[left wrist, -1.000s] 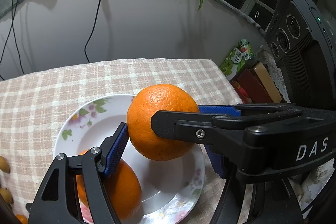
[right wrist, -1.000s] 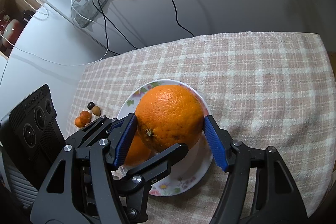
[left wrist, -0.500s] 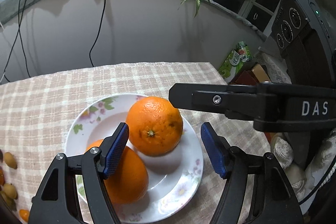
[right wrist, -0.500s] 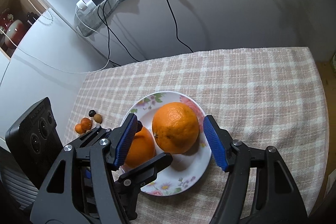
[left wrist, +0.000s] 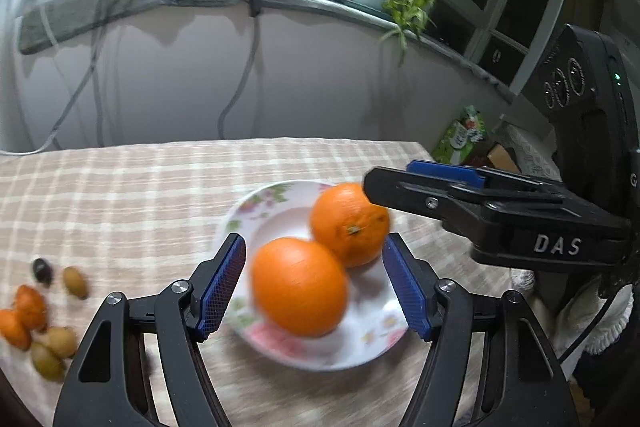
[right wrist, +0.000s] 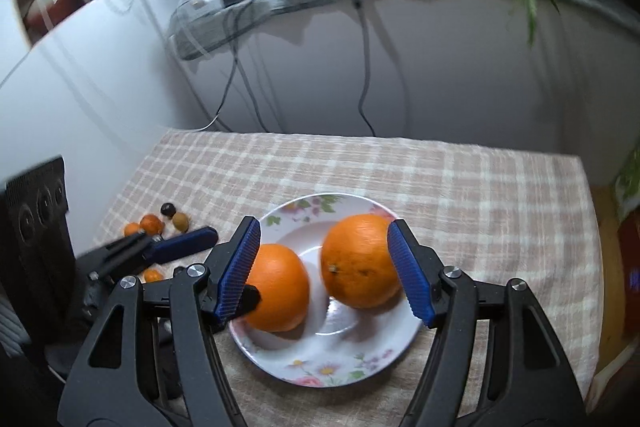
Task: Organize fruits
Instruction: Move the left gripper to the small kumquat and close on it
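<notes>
Two oranges lie side by side on a white flowered plate (left wrist: 372, 343) (right wrist: 360, 367) on the checked tablecloth. One orange (left wrist: 300, 287) (right wrist: 278, 287) is nearer the left side, the other (left wrist: 350, 223) (right wrist: 358, 259) nearer the right. My left gripper (left wrist: 314, 285) is open and empty, raised above the plate. My right gripper (right wrist: 324, 275) is open and empty, raised above the plate too. The right gripper also shows in the left wrist view (left wrist: 444, 179). The left gripper also shows in the right wrist view (right wrist: 176, 247).
Several small fruits, orange, green and dark, lie in a loose group (left wrist: 44, 319) (right wrist: 160, 223) on the cloth left of the plate. A wall with hanging cables (left wrist: 240, 75) stands behind the table. Boxes (left wrist: 460, 139) sit past the table's right edge.
The right gripper let go of the orange, which now rests on the plate beside the other. Both grippers have pulled back and up from the plate.
</notes>
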`<state>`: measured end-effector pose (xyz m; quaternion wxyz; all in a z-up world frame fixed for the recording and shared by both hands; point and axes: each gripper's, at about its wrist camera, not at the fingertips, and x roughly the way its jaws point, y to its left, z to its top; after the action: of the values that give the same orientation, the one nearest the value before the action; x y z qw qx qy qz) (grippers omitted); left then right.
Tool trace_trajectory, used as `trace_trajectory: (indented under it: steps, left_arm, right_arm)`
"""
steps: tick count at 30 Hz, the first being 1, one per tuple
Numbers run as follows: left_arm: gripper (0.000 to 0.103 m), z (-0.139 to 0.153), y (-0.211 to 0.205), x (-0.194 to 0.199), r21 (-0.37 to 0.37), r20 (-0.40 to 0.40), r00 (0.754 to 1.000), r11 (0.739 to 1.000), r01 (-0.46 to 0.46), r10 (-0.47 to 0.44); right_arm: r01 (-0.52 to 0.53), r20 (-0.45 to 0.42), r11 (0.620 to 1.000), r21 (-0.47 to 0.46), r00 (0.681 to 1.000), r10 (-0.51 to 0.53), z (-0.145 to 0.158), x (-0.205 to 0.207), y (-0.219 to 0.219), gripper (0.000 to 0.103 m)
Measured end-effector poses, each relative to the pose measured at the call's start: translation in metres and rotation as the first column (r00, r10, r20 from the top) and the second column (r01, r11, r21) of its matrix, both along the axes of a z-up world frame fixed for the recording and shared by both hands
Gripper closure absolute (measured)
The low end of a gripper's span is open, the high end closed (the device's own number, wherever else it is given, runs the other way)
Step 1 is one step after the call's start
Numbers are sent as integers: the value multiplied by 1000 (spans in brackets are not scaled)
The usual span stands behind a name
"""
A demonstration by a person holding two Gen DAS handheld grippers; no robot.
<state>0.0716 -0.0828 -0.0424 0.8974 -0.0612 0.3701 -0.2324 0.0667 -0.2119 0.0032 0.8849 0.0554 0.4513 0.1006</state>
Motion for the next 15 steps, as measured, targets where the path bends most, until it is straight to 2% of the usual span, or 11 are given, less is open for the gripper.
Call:
trace_trajectory:
  steps: [7, 13, 15]
  left_arm:
    - [33, -5, 51, -21, 35, 4, 995, 995, -97, 97]
    - [33, -17, 89, -45, 60, -17, 986, 985, -164, 166]
    - [37, -24, 101, -51, 74, -29, 981, 979, -189, 191]
  right_arm:
    - [-111, 20, 993, -27, 994, 112, -1, -13, 44, 33]
    - [-203, 14, 979, 16, 979, 203, -12, -26, 77, 33]
    - [-239, 12, 971, 18, 971, 239, -17, -31, 90, 34]
